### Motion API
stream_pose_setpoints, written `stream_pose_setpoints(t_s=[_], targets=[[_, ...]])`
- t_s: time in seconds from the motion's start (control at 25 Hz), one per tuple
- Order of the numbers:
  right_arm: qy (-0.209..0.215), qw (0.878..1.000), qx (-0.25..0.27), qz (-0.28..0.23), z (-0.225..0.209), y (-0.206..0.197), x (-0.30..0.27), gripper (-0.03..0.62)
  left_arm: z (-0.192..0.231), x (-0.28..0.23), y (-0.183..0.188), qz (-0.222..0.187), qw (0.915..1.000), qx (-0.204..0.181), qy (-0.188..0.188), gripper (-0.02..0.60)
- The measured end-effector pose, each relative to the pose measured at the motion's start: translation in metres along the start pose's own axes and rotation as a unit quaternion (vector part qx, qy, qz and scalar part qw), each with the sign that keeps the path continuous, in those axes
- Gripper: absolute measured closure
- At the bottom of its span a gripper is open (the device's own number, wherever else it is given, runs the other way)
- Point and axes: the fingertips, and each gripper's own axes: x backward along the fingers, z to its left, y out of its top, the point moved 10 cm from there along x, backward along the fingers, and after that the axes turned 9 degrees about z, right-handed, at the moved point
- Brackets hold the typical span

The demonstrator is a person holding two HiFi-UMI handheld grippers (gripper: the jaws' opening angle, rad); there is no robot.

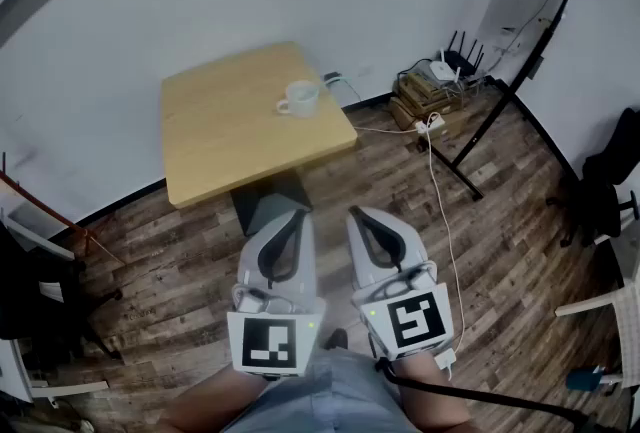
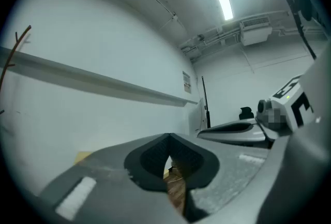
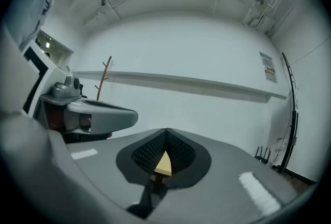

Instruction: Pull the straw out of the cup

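Although the straw is too small to make out from here, the white cup (image 1: 298,98) it should stand in sits toward the far right of the wooden bench (image 1: 220,136). A straw is probably light, thin and easily crushed, so a gentle pinch just above the rim seems best. Well apart from the cup, the left tool (image 1: 288,219) and right tool (image 1: 365,219) are both closed on nothing.

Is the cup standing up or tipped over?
Standing up: the cup sits on the table, round opening facing up.
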Motion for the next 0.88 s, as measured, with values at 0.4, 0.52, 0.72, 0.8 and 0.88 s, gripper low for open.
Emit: stream_pose_setpoints(t_s=[0.4,0.52,0.72,0.8,0.88], targets=[[0.008,1.0,-0.004,-0.009,-0.014,-0.006,0.012,0.588,-0.02,-0.004,-0.002,0.006,0.9999,-0.008,0.003,0.571],[0.011,1.0,-0.012,-0.014,-0.02,-0.01,0.017,0.588,-0.028,-0.006,-0.002,0.009,0.9998,-0.015,0.004,0.571],[0.036,0.998,-0.038,-0.024,-0.035,-0.021,0.029,0.588,-0.05,-0.011,-0.007,0.02,0.9997,-0.015,0.008,0.571],[0.043,0.998,-0.04,-0.015,-0.038,-0.028,0.032,0.588,-0.057,-0.012,-0.009,0.023,0.9996,-0.013,0.012,0.571],[0.049,0.998,-0.045,-0.009,-0.043,-0.034,0.035,0.588,-0.063,-0.013,-0.012,0.027,0.9994,-0.018,0.015,0.571]])
